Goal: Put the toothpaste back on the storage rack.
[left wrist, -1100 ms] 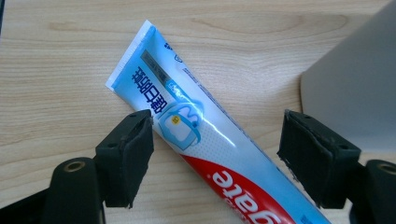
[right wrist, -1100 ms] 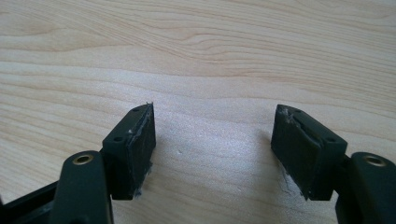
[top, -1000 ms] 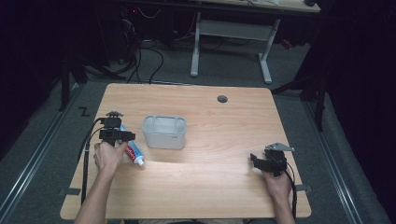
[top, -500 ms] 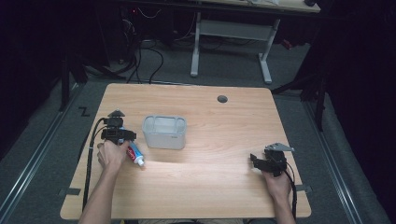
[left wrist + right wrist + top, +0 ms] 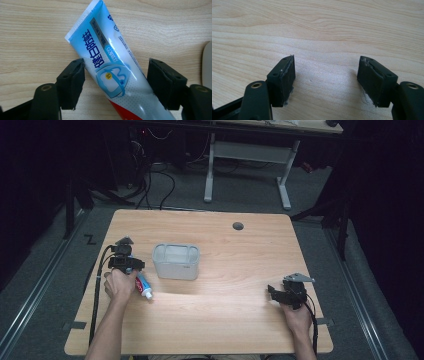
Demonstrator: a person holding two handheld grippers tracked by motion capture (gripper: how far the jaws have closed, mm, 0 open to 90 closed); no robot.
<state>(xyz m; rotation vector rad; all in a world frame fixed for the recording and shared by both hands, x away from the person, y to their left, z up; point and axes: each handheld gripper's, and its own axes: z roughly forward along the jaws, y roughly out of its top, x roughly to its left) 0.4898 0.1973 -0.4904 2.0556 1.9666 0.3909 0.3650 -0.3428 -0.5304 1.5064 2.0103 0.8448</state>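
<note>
Toothpaste tube [image 5: 112,72]: large dark-blue Chinese characters along its side, smaller white print on a grey band beside them, tiny mark on yellow badge; none clearly legible.

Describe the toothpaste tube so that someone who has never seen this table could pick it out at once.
Start at the wooden table and find the pale rectangular plastic container left of its middle. Just nearer than that container's left end, the toothpaste tube lies flat between the open jaws of the left gripper. It is blue and white with a red end and printed lettering.
</note>
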